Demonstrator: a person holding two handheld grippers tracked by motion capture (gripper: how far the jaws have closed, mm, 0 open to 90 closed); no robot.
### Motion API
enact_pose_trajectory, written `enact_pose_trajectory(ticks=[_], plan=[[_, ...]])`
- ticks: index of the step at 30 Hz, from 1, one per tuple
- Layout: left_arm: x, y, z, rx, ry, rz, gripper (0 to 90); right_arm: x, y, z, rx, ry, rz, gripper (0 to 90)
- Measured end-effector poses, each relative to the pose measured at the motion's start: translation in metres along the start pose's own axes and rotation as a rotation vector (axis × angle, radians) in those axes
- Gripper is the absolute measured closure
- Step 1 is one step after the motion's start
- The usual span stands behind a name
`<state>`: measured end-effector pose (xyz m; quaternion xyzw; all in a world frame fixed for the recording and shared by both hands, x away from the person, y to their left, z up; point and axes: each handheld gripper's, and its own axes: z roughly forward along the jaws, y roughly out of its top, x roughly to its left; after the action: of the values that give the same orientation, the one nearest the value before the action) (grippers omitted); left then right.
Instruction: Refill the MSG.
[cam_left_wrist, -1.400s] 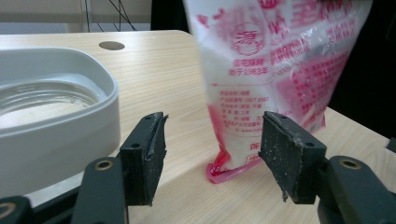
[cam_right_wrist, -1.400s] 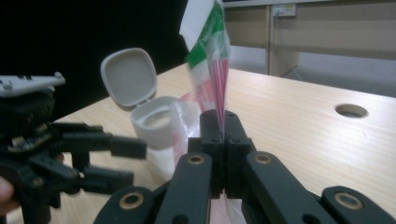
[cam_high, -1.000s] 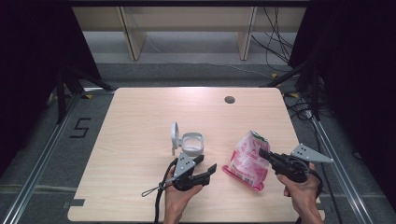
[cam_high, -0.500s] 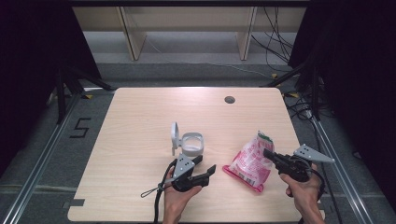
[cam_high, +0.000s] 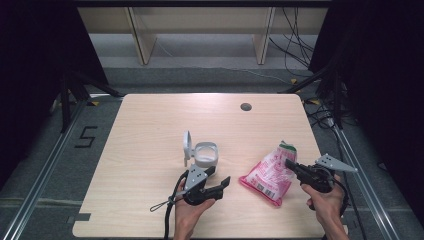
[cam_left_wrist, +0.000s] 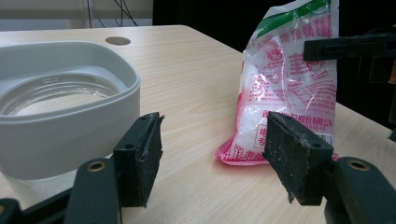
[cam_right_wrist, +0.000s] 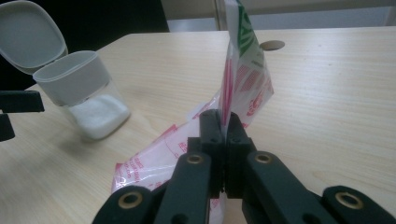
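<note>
High view: right hand-held gripper (cam_high: 289, 163) pinches bag (cam_high: 267, 175); left hand-held gripper (cam_high: 220, 176) gapes beside jar (cam_high: 205, 155).

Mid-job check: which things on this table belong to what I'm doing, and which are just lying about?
In the job:
- pink-and-white plastic bag of white granules, clamped in the right hand-held gripper
- clear container with grey collar and flipped-open lid, some white granules inside
- left hand-held gripper, jaws just been opening, nothing between them

Lying about:
- round grey grommet set in the wooden table
</note>
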<state>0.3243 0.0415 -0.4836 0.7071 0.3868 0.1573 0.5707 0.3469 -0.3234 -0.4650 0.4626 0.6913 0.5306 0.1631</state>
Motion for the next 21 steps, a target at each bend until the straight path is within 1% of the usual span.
enact_pose_trajectory(ticks=[1,2,3,4,5,6,7,8,9,10,11,12,14,15,16,17,18,19,20,21], plan=[[0.0003,-0.0001,-0.0001,0.002,0.001,0.0,36.3,-0.0007,-0.0001,0.0005,0.003,-0.021,-0.003,89.8],[0.0004,-0.0002,0.0,0.003,0.001,-0.001,36.3,-0.0018,-0.0004,0.0013,-0.004,-0.012,-0.01,89.7],[0.0006,-0.0004,0.0001,0.003,0.003,-0.001,36.3,-0.0044,0.0003,0.0011,0.006,0.003,-0.028,89.5],[0.0009,-0.0007,0.0006,0.0,0.002,-0.002,36.3,-0.0022,-0.0009,0.002,-0.008,-0.01,0.0,89.4],[0.0014,-0.001,0.001,-0.004,-0.006,-0.002,36.3,-0.0061,-0.0004,0.0017,0.006,-0.036,-0.052,89.2],[0.0015,-0.0012,0.0009,-0.003,-0.002,-0.003,36.3,-0.0064,-0.0004,0.0011,0.014,-0.043,-0.053,89.1],[0.0021,-0.0012,0.0008,-0.004,-0.004,0.001,36.3,-0.0074,-0.0009,0.0016,0.006,-0.039,-0.057,89.0],[0.0031,-0.0006,-0.0002,0.003,-0.003,0.021,36.4,-0.0075,-0.0012,0.0018,0.003,-0.033,-0.053,88.8],[0.0035,-0.0006,-0.0003,0.001,-0.003,0.02,36.4,-0.0044,-0.0023,0.002,0.012,-0.032,-0.003,88.4],[0.0037,-0.0007,-0.0004,-0.001,0.0,0.019,36.5,-0.0032,-0.0025,0.0012,0.019,-0.034,0.021,88.2],[0.0044,-0.0008,-0.0009,0.0,0.002,0.023,36.7,-0.0063,-0.0027,0.0019,0.014,-0.032,-0.006,88.1],[0.0049,-0.0009,-0.0012,-0.001,0.002,0.024,36.9,-0.0087,-0.0028,0.0024,0.018,-0.059,-0.036,88.1],[0.0061,-0.0013,-0.0018,0.001,0.009,0.028,37.7,-0.0077,-0.0032,0.0021,0.017,-0.045,-0.014,87.8],[0.0062,-0.0015,-0.0018,0.0,0.011,0.024,37.7,-0.0079,-0.0033,0.002,0.019,-0.049,-0.014,87.5],[0.007,-0.0016,-0.0025,0.006,0.014,0.027,37.7,-0.0081,-0.0033,0.0017,0.026,-0.057,-0.016,86.7],[0.0062,-0.0022,-0.002,-0.001,0.02,0.005,37.6,-0.009,-0.0033,0.0016,0.033,-0.084,-0.035,85.4],[0.0067,-0.0025,-0.0019,-0.005,0.017,0.002,37.6,-0.0064,-0.0042,0.0018,0.037,-0.073,0.012,84.2],[0.0066,-0.0021,-0.003,0.003,0.021,0.005,37.6,-0.0062,-0.0044,0.0015,0.033,-0.065,0.025,83.6],[0.0068,-0.0021,-0.0032,0.004,0.021,0.007,37.6,-0.009,-0.004,0.0012,0.053,-0.08,-0.012,82.6],[0.0076,-0.0019,-0.0034,0.005,0.019,0.018,37.7,-0.0092,-0.0043,0.0015,0.051,-0.086,-0.014,81.3]])
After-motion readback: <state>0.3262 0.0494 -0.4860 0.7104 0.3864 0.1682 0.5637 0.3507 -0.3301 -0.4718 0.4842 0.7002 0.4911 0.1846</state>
